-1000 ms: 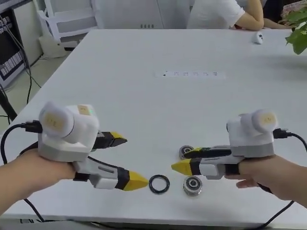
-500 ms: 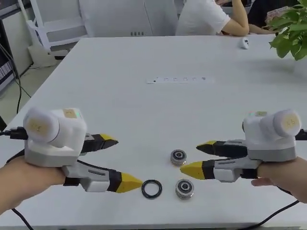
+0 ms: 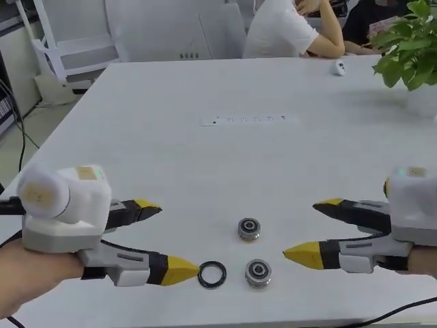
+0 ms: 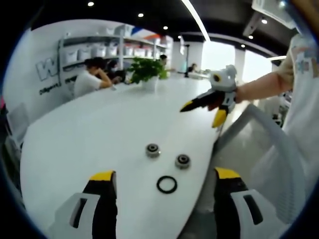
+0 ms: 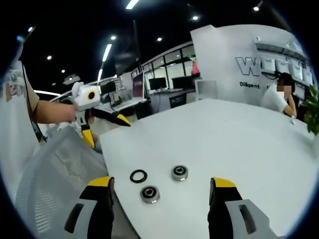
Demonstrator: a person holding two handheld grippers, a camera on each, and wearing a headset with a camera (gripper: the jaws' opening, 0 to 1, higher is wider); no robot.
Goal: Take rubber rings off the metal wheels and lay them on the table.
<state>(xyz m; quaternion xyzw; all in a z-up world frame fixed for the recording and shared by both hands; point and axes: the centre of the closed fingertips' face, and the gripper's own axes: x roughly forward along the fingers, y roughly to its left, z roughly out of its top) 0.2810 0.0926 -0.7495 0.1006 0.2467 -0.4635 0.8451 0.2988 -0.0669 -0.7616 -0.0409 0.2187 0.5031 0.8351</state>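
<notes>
**Head view: both tongs released, one ring off, wheels unheld**

Left tongs (image 3: 172,238) and right tongs (image 3: 305,229) are held just above the counter (image 3: 205,157). Both are spread wide and nothing is gripped. They face each other across the parts.

One rubber ring (image 3: 212,274) is laid flat close to the near edge of the counter. It is just beside the near wheel (image 3: 258,272) but not touching it, on the side toward the left tongs. The far wheel (image 3: 248,229) is set a little further in from that edge, apart from both. Both wheels are lying flat. The near wheel looks darker round its rim in the right gripper view, so a ring is probably fitted there. This can't be confirmed at this resolution, and the same applies to the far wheel.

Judged state: one ring done, at least one wheel likely left to strip.

Risks from here:
- The loose ring lies near the counter edge and close to the lower left tip. It could be swept off the edge if that tip is dragged toward the near wheel.
- The wheels are flat, low and smooth. One could be skated across the counter or pushed into the ring if pinched off-centre.
- If a wheel is not pinned by one pair of tongs while the rubber is peeled by the other, the whole wheel would be lifted with it.
- A stretched ring could be flicked away on release.
</notes>
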